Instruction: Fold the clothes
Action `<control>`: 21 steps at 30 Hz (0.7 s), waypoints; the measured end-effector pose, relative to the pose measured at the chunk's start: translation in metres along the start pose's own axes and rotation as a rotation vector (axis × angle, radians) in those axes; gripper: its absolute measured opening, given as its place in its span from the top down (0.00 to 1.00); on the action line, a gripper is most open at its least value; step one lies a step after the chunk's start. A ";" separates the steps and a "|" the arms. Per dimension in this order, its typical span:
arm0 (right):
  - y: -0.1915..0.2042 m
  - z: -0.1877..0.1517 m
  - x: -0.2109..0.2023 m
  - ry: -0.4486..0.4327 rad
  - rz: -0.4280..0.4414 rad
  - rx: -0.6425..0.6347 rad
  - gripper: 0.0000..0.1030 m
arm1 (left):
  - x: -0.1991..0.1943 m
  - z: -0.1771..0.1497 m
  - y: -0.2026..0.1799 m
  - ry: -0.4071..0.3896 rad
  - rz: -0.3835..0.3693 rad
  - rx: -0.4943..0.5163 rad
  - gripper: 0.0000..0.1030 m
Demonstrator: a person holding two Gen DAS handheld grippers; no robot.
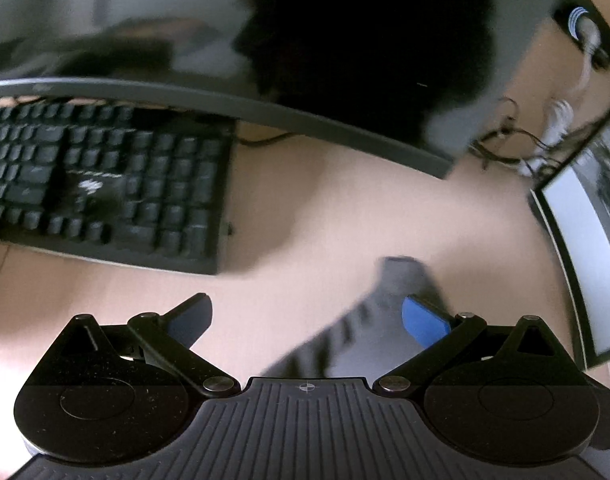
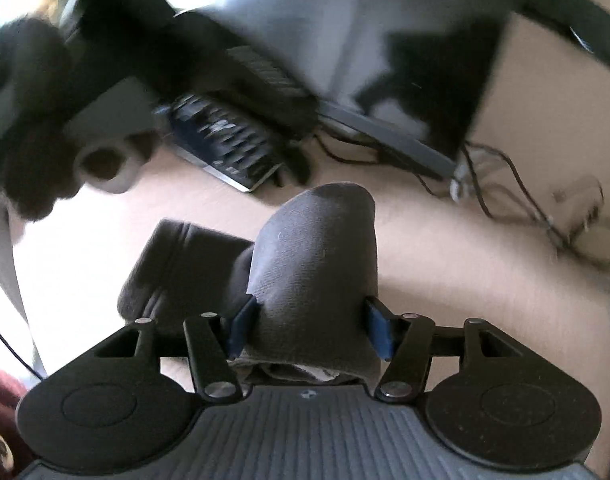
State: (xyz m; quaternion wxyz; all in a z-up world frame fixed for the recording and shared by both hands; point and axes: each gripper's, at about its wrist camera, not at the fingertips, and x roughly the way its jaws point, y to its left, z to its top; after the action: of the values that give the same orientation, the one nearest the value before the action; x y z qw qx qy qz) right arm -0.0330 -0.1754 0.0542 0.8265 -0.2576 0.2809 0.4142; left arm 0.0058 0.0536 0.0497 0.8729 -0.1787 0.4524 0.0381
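Note:
In the right wrist view a grey sock [image 2: 317, 264] stands up between my right gripper's [image 2: 309, 330] blue pads [image 2: 379, 332], which press on it from both sides. Its rounded end points away from me over the pale table [image 2: 465, 264]. A second grey piece with a ribbed cuff [image 2: 177, 264] lies just to its left. In the left wrist view my left gripper [image 1: 307, 316] is open, its blue pads [image 1: 425, 320] wide apart. A blurred grey ribbed cloth [image 1: 357, 328] shows below the gap, nearer the right finger, and neither pad touches it.
A black keyboard [image 1: 105, 184] lies at the left under a dark monitor [image 1: 345, 40], and a second screen [image 1: 585, 248] stands at the right. Cables [image 2: 505, 188] trail behind the monitor's base. A blurred dark shape with a pale cylinder [image 2: 109, 164] fills the upper left.

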 end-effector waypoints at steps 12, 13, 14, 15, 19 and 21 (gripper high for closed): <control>-0.071 0.009 0.004 -0.021 0.216 0.377 0.22 | 0.007 -0.013 -0.020 -0.010 0.092 0.129 0.00; -0.074 0.007 0.009 -0.016 0.219 0.404 0.22 | 0.007 -0.014 -0.019 -0.010 0.093 0.127 0.00; -0.077 0.003 0.013 -0.010 0.224 0.428 0.20 | 0.007 -0.014 -0.019 -0.009 0.094 0.126 0.00; -0.077 0.000 0.017 -0.005 0.235 0.450 0.20 | 0.006 -0.015 -0.018 -0.008 0.095 0.126 0.00; -0.067 -0.006 0.035 0.036 0.301 0.503 0.22 | 0.004 -0.016 -0.016 -0.005 0.097 0.122 0.00; -0.058 -0.006 0.036 0.047 0.282 0.487 0.27 | 0.005 -0.017 -0.017 -0.004 0.102 0.125 0.00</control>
State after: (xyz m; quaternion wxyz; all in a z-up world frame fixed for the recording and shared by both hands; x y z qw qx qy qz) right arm 0.0318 -0.1901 0.0371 0.7915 -0.0193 0.4244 0.4395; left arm -0.0009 0.0315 0.0418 0.8801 -0.1005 0.4607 0.0548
